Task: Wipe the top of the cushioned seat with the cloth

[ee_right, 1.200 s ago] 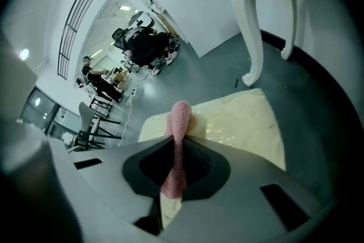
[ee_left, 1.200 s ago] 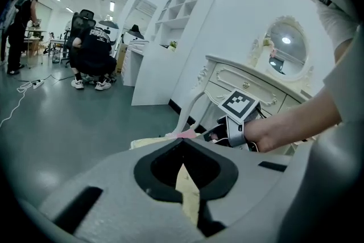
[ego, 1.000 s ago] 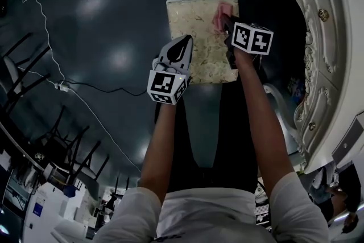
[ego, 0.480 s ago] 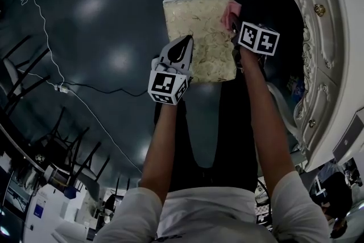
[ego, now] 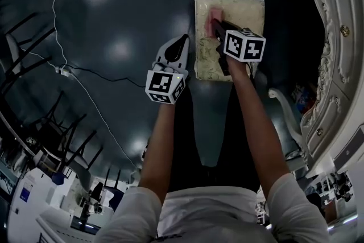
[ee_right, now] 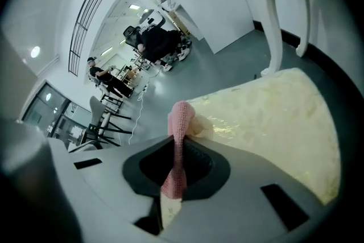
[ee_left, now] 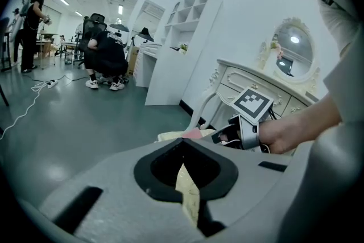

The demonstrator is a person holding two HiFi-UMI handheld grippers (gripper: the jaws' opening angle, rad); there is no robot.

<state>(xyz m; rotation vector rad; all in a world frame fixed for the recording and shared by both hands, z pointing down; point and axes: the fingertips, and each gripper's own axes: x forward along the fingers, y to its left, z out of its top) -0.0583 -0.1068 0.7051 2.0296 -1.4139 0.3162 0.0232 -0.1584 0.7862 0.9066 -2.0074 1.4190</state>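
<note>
The cream patterned cushioned seat lies on the dark floor ahead of me. My right gripper rests on its left part, shut on a pink cloth that sticks out past the tips. In the right gripper view the cloth hangs pinched between the jaws of the right gripper, over the seat. My left gripper hovers just off the seat's left edge, jaws together and nothing held. In the left gripper view, that gripper faces the seat.
An ornate white dressing table stands close on the right, its leg beside the seat. A cable runs over the floor on the left, with dark chairs beyond. People work far back.
The right gripper has dragged the pink cloth from the seat's far right edge to its left part. The left gripper, earlier over the seat's left edge, now sits just off it.
</note>
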